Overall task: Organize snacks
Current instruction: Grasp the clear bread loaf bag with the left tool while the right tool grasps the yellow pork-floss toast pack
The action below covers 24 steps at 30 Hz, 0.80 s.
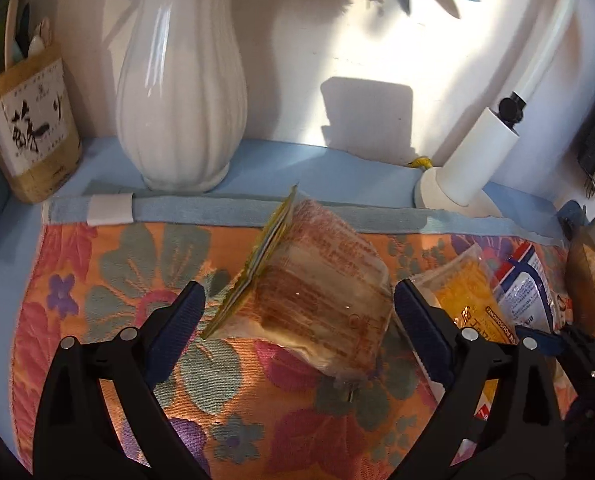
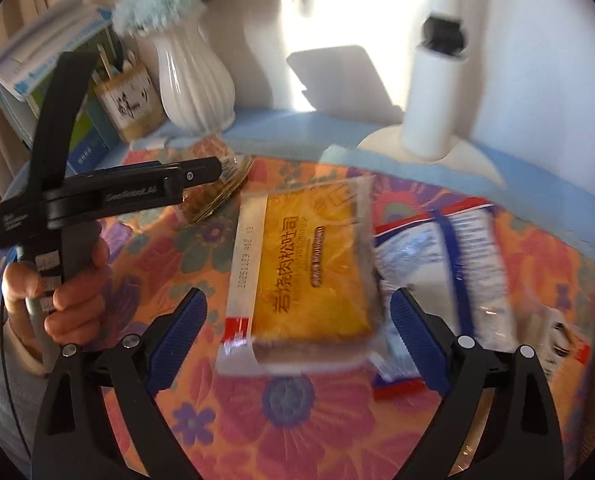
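Observation:
A clear-wrapped toast pack [image 1: 317, 296] with a yellow seal flap lies tilted on the floral cloth [image 1: 97, 280]. My left gripper [image 1: 299, 292] is open and straddles it, its pads apart from the wrap. A yellow toast pack [image 2: 313, 264] lies flat between the fingers of my right gripper [image 2: 297, 300], which is open too and does not press on it. A blue-and-white snack bag [image 2: 457, 248] lies partly under the yellow pack's right side. In the right wrist view a hand [image 2: 73, 296] holds the left gripper [image 2: 217, 168] over the clear-wrapped pack [image 2: 213, 196].
A white ribbed vase [image 1: 181, 92] and a wooden pen holder [image 1: 29, 128] stand at the back left. A white lamp stand [image 1: 469, 168] rises at the back right. Books [image 2: 45, 64] lean at the far left. More packs lie at the right edge [image 2: 565, 344].

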Each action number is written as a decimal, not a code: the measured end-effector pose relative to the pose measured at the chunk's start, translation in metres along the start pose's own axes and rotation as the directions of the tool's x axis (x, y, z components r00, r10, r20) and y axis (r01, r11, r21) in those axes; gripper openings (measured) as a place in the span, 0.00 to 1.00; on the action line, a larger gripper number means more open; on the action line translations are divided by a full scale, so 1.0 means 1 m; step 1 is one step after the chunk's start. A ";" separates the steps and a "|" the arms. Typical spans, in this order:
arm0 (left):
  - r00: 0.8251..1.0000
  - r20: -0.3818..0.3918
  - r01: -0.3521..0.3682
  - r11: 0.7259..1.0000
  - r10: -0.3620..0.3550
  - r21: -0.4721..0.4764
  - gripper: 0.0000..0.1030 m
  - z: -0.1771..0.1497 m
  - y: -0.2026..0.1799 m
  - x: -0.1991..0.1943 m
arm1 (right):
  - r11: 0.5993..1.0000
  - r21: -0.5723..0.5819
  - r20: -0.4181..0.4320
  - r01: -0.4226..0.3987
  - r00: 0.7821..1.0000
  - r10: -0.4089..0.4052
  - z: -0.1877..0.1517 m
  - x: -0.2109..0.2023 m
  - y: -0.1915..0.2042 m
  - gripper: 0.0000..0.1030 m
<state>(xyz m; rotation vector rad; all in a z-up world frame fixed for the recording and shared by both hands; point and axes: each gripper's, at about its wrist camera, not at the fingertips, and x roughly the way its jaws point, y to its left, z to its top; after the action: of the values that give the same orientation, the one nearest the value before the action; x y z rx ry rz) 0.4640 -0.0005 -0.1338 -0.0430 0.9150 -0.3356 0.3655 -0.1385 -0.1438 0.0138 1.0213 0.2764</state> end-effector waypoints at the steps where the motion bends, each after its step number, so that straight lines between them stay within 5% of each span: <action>1: 1.000 -0.010 -0.004 1.000 0.004 0.019 0.92 -0.001 -0.004 0.002 | 1.000 -0.001 0.001 0.006 1.000 -0.006 -0.001 0.005 0.001 0.95; 7: 0.999 -0.023 0.029 0.999 -0.028 0.038 0.92 -0.003 -0.008 0.002 | 0.980 -0.110 0.047 0.168 0.985 -0.164 -0.008 0.021 0.029 0.95; 9: 0.999 -0.035 0.017 0.999 -0.016 0.041 0.91 -0.004 -0.009 0.004 | 0.983 -0.085 0.057 0.160 0.986 -0.156 -0.010 0.019 0.024 0.93; 12: 0.999 -0.031 -0.009 0.998 0.011 0.066 0.68 -0.005 -0.012 0.005 | 0.985 -0.061 0.074 0.163 0.985 -0.158 -0.012 0.013 0.019 0.81; 24: 0.996 -0.028 -0.085 0.991 0.088 0.108 0.64 -0.010 -0.023 -0.005 | 0.987 -0.090 0.089 0.133 0.988 -0.125 -0.046 -0.010 0.036 0.75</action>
<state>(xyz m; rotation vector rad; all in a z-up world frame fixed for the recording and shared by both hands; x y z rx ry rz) 0.4468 -0.0192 -0.1321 0.1006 0.9270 -0.3045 0.3138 -0.1119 -0.1547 -0.1269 0.9215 0.2043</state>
